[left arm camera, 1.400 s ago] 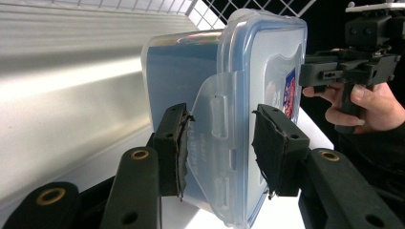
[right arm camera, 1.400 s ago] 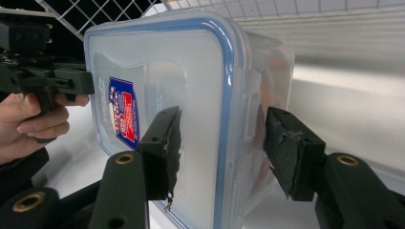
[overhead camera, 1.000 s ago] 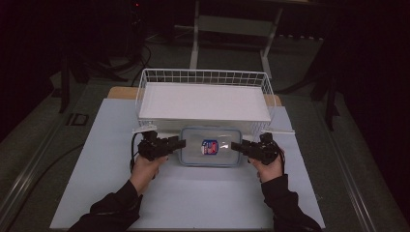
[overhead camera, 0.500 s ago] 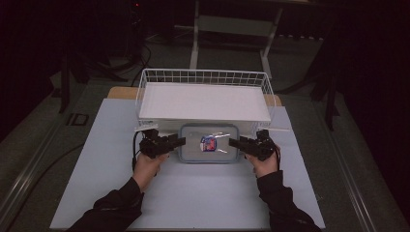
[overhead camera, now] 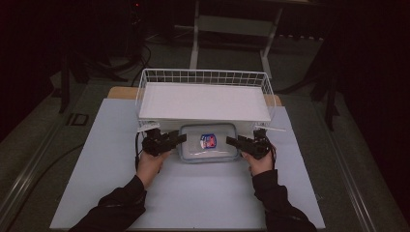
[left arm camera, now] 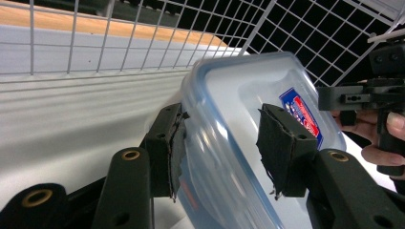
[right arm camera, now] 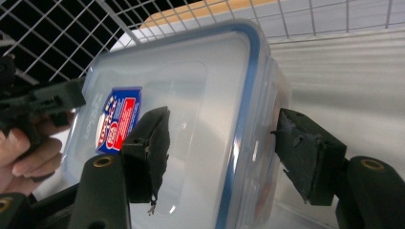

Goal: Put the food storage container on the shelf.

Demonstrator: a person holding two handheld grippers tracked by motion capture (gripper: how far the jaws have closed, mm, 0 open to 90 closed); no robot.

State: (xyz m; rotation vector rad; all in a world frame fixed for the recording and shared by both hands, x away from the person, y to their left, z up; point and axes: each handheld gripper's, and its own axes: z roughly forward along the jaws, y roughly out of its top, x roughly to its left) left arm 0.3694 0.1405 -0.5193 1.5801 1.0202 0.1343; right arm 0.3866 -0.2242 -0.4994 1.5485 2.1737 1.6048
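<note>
White table point(overhead camera: 96, 193) carries a wire basket point(overhead camera: 203, 77) at 12 o'clock; just before it sits a clear box point(overhead camera: 208, 154) with a blue-rimmed lid and red-blue label. Left gripper point(overhead camera: 178, 139) at 9 o'clock and right gripper point(overhead camera: 233, 141) at 3 o'clock straddle its ends, jaws spread.

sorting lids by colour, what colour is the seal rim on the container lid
Blue, running around the clear lid; it shows best in the right gripper view.

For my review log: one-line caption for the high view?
Two hand-held grippers, left and right, flank a lidded plastic container before a white wire basket.
</note>
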